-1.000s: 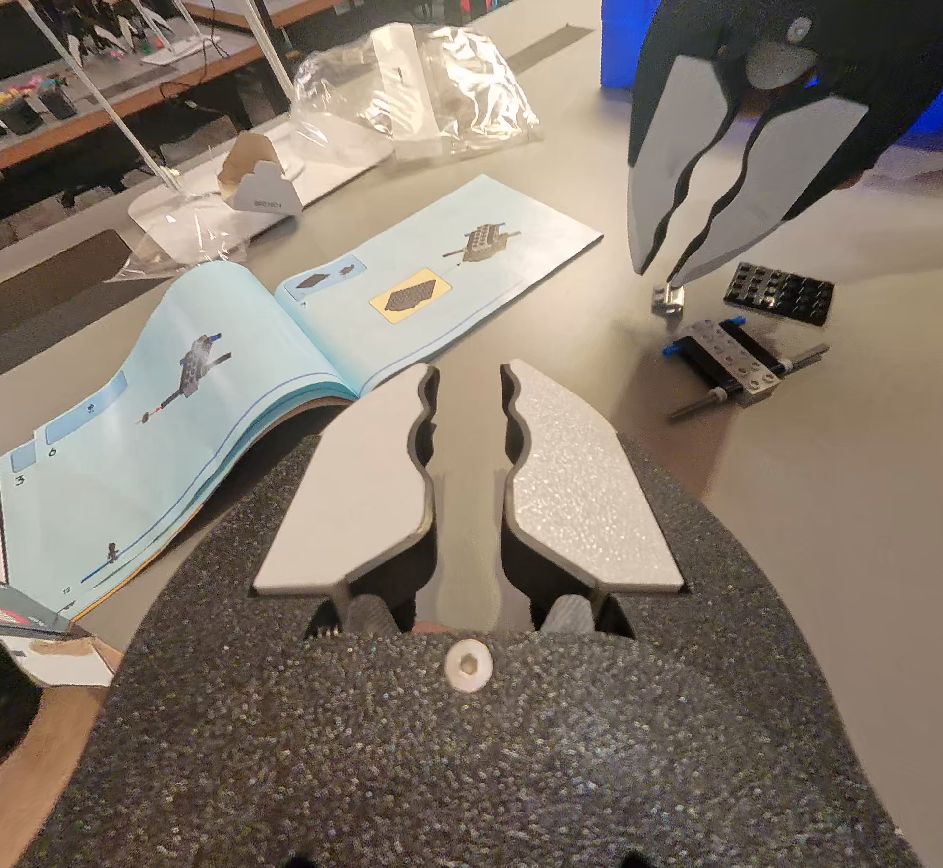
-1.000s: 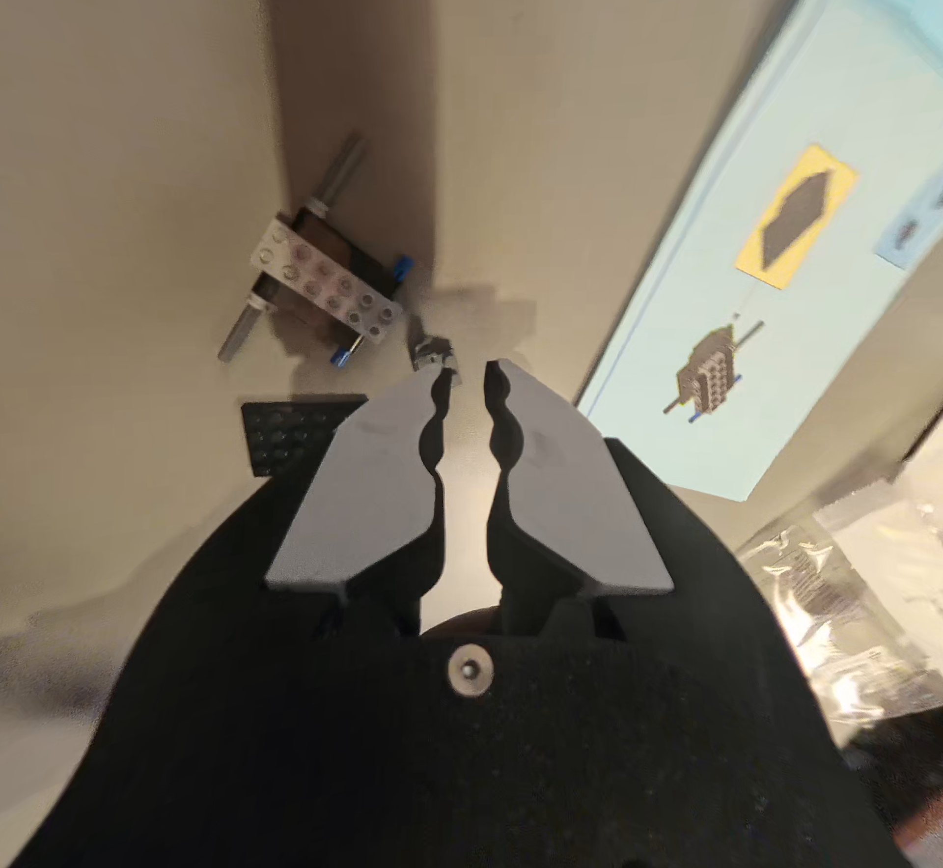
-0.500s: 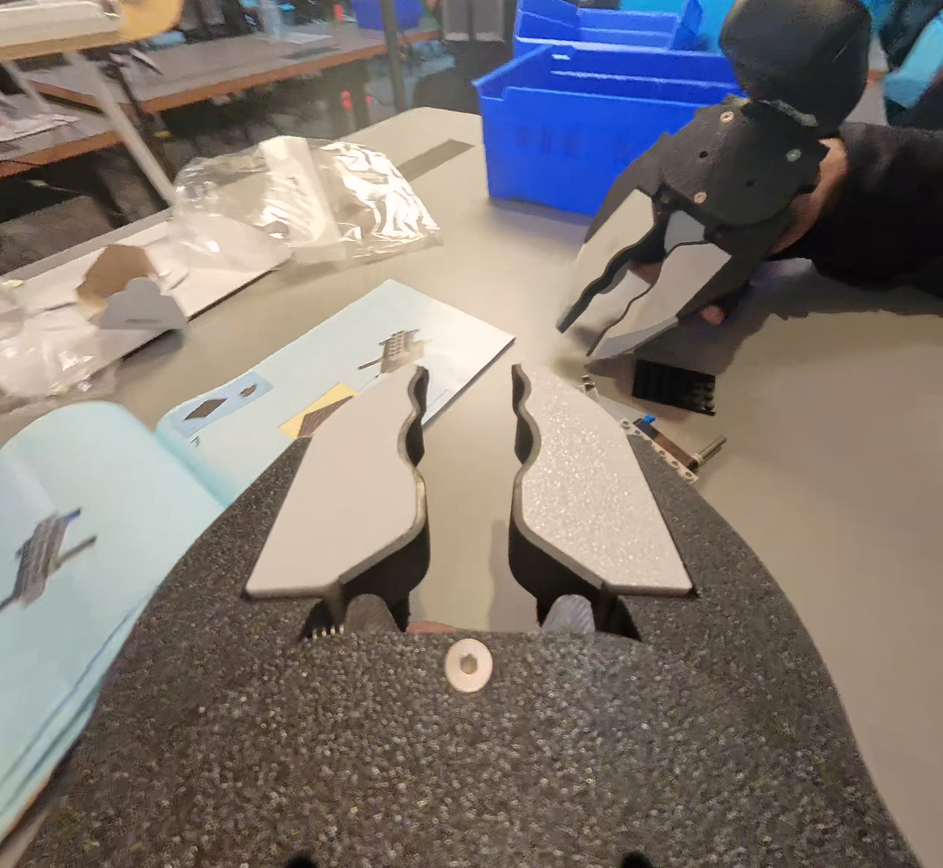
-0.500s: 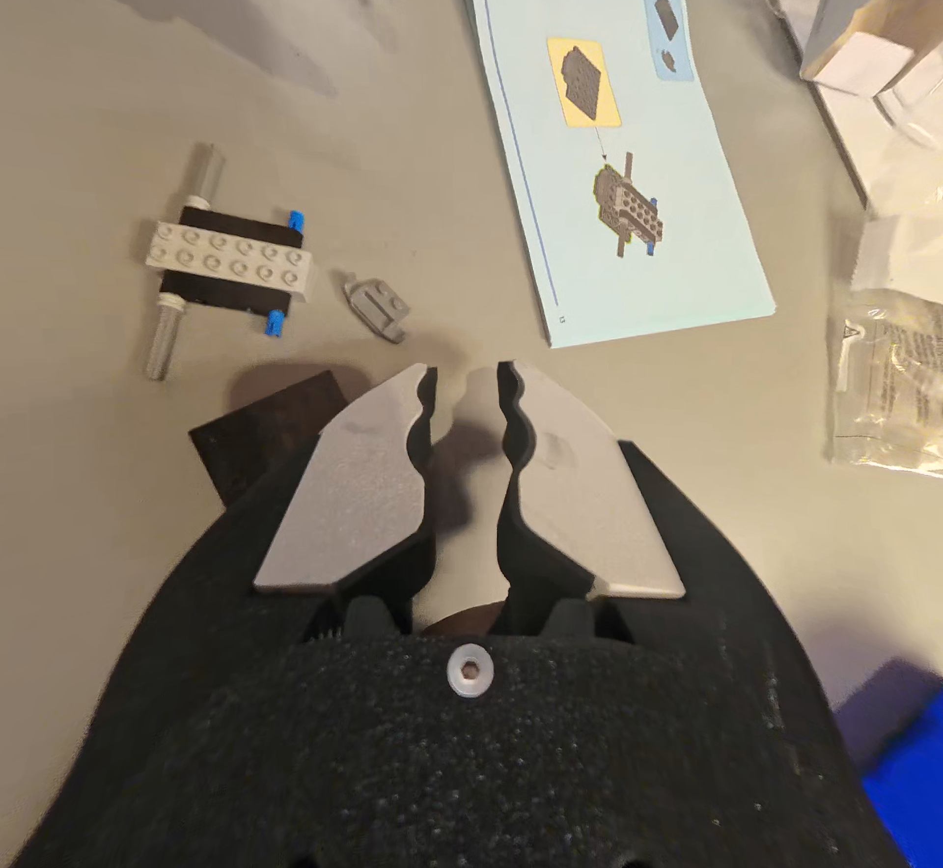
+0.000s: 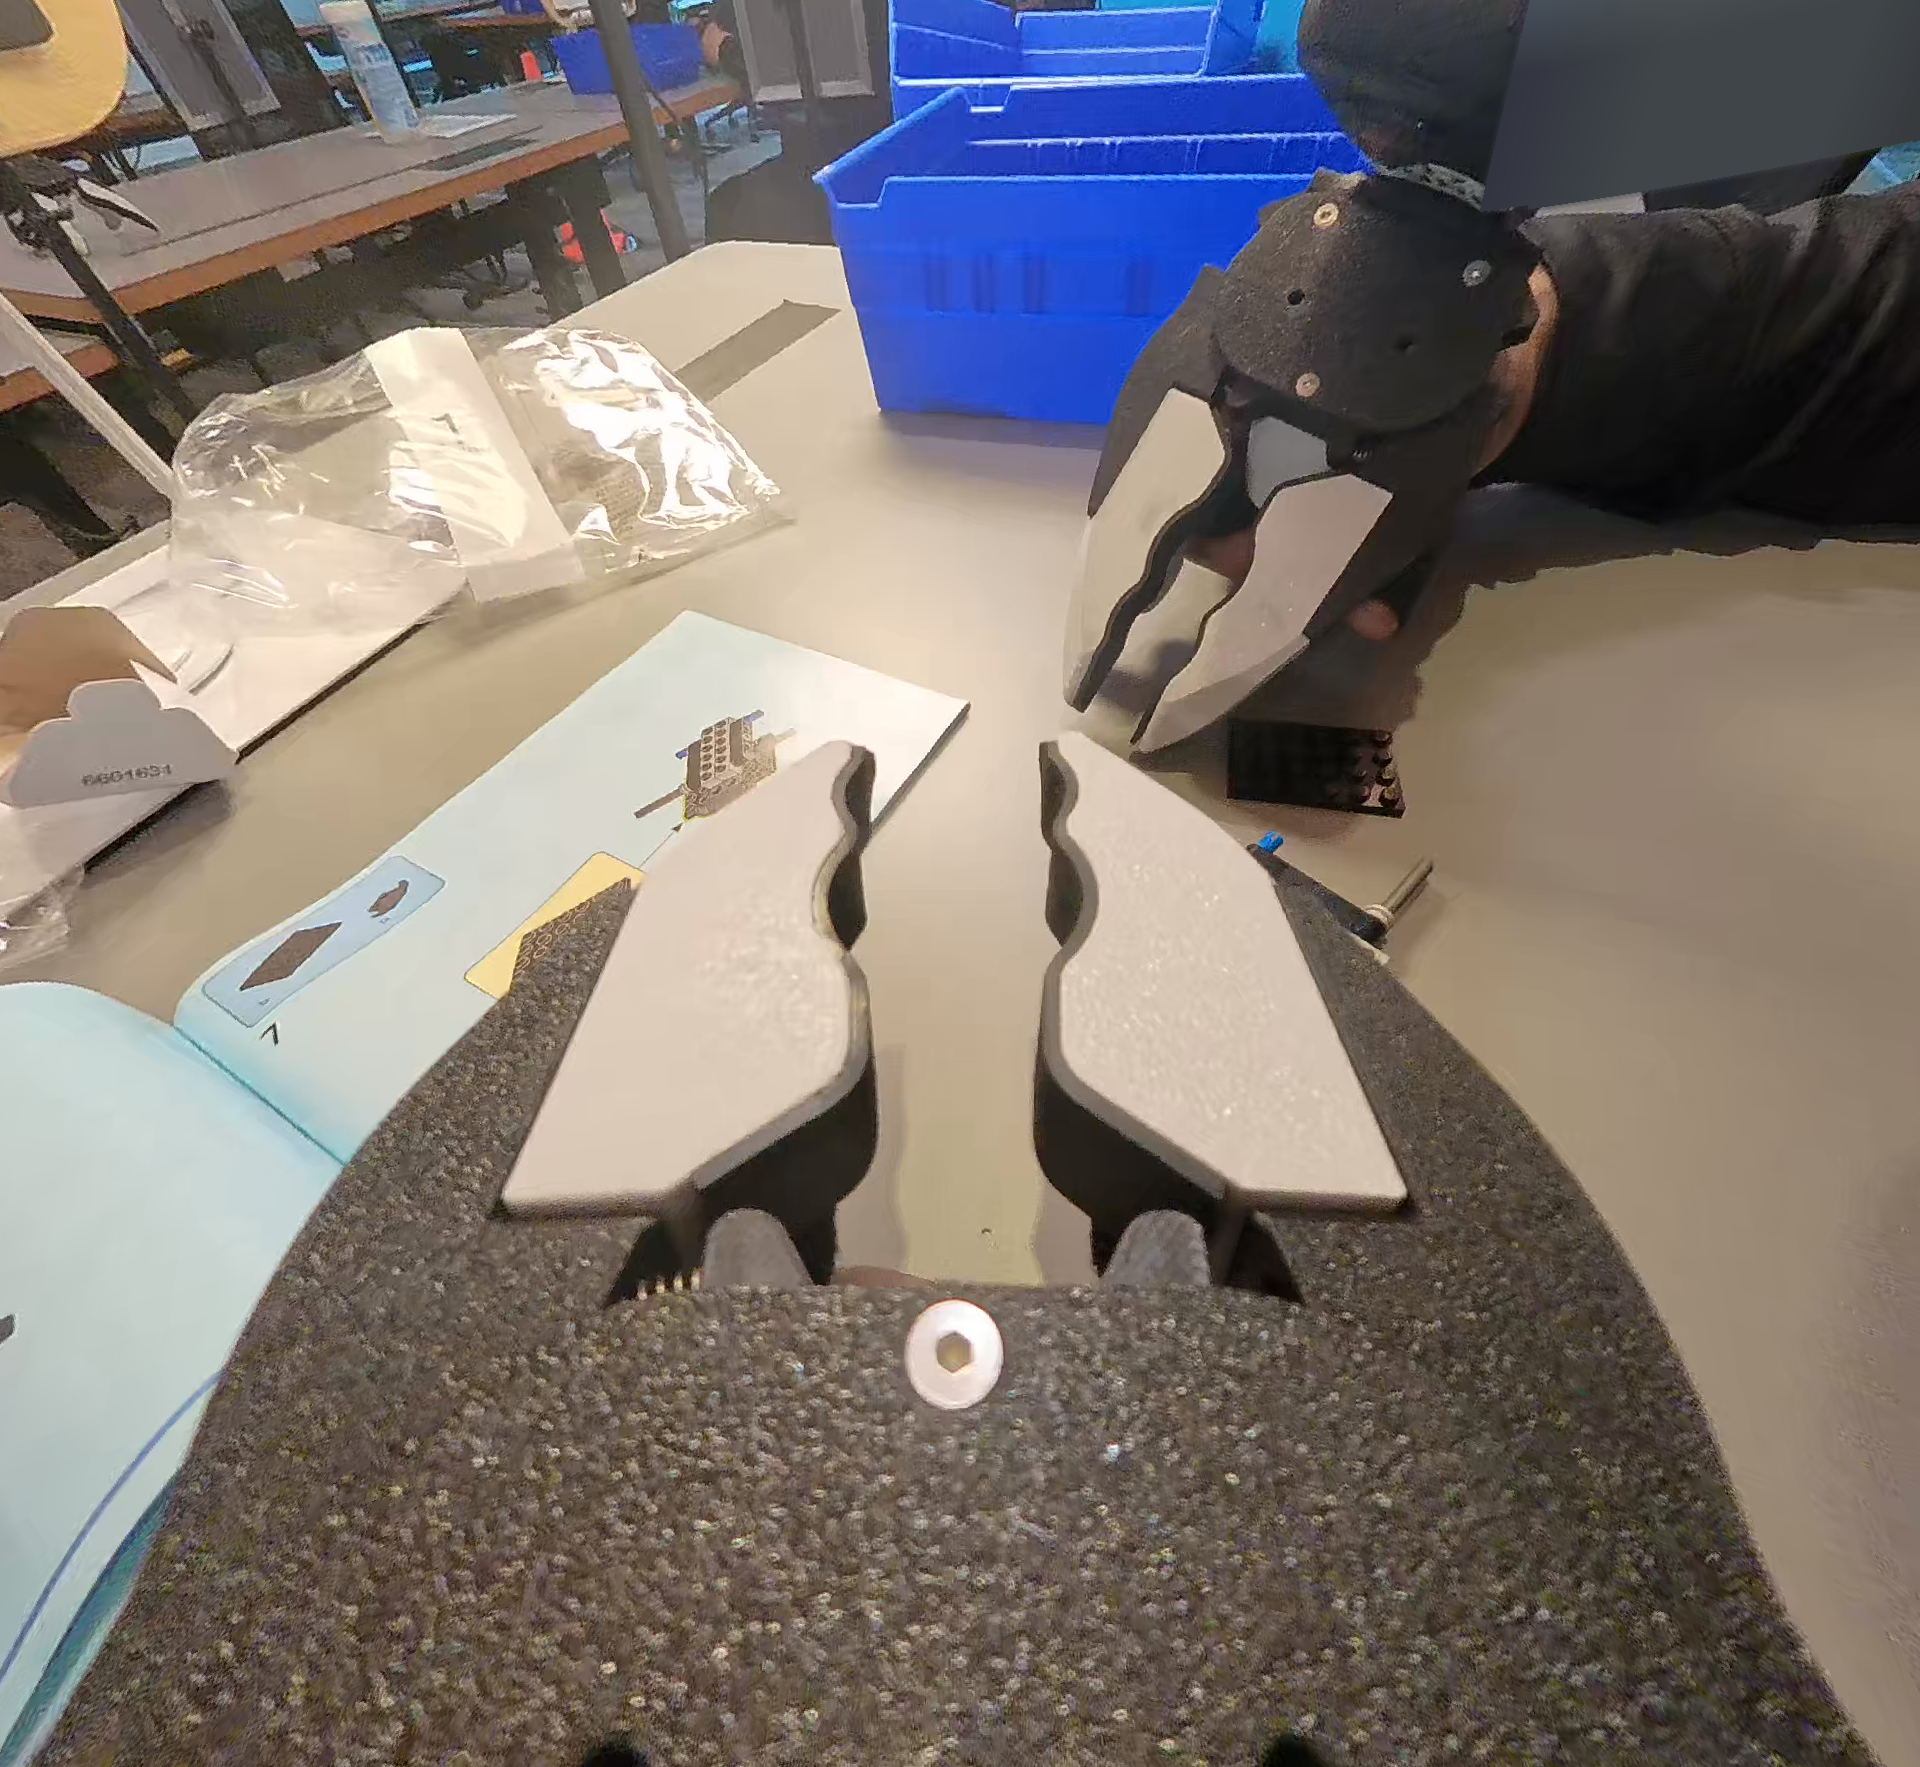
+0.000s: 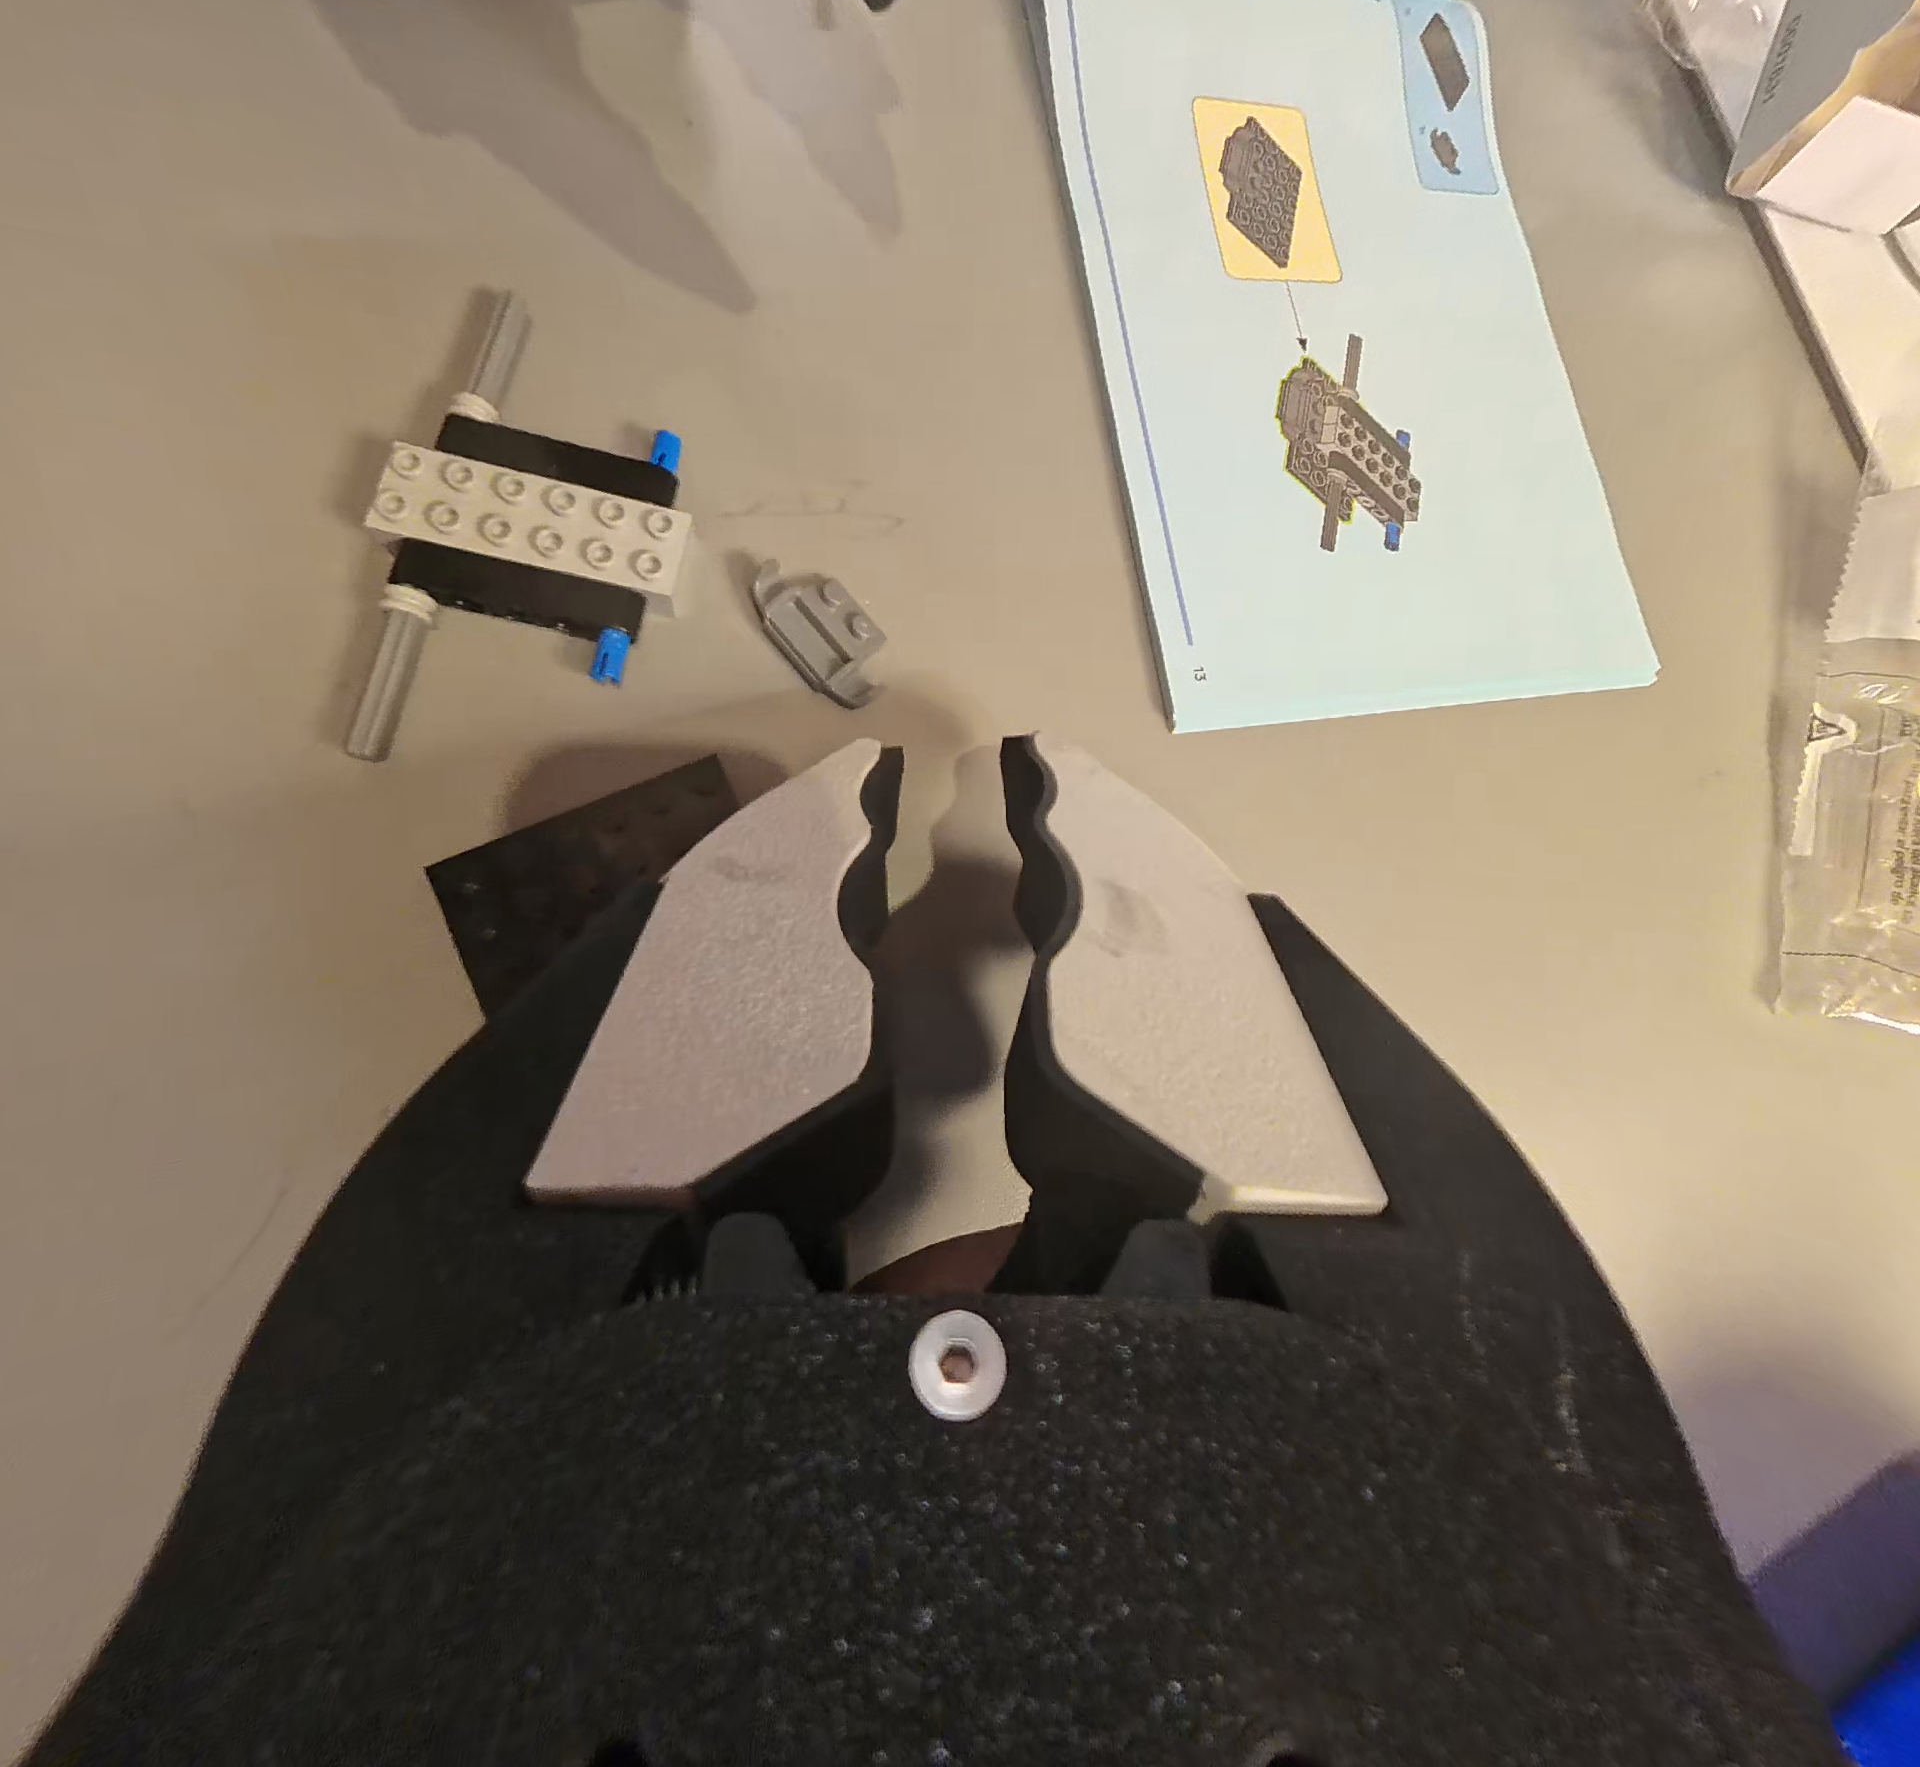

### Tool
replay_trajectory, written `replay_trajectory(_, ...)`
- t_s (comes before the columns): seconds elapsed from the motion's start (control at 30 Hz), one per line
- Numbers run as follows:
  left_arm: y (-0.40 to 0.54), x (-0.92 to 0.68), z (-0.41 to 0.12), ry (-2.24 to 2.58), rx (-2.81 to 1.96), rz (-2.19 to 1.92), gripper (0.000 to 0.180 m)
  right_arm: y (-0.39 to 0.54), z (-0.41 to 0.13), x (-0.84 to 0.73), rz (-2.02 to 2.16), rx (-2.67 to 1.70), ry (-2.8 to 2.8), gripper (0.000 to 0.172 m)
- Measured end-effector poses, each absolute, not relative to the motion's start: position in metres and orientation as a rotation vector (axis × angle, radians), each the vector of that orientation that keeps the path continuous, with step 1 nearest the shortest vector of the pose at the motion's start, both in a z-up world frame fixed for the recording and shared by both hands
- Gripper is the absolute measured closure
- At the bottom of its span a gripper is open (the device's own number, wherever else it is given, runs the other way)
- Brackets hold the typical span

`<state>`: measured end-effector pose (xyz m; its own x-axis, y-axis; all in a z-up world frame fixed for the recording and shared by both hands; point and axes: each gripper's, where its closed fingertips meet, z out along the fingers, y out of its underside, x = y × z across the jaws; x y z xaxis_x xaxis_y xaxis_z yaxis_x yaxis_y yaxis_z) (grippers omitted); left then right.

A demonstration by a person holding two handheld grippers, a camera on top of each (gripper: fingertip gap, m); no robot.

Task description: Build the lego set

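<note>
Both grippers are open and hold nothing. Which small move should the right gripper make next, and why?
Probably ease the right gripper forward and slightly left, toward the small grey clip piece. Its jaws are open and empty, and that loose piece lies on the table just beyond its fingertips, apart from the brick assembly.

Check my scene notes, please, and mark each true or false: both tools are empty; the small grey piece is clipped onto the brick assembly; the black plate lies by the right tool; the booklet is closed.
1. Both tools, left tool and right tool, are empty: true.
2. The small grey piece is clipped onto the brick assembly: false, it lies apart on the table.
3. The black plate lies by the right tool: true.
4. The booklet is closed: false, open.
</note>
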<state>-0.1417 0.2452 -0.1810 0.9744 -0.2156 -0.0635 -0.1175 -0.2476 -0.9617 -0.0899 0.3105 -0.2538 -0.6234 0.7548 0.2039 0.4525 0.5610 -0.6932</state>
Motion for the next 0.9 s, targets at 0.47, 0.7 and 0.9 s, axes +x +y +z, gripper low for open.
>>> replay_trajectory(0.47,0.249,-0.131,-0.197,0.332,-1.915,-0.040,0.149,0.310,-0.253,-0.090,0.824,-0.955,-2.302,0.152)
replay_trajectory(0.7,0.249,-0.131,-0.201,0.339,-1.944,-0.026,0.149,0.311,-0.254,-0.090,0.825,-0.968,-2.301,0.151)
replay_trajectory(0.9,0.248,-0.132,-0.204,0.330,-1.967,-0.021,0.149,0.310,-0.254,-0.090,0.836,-0.965,-2.313,0.145)
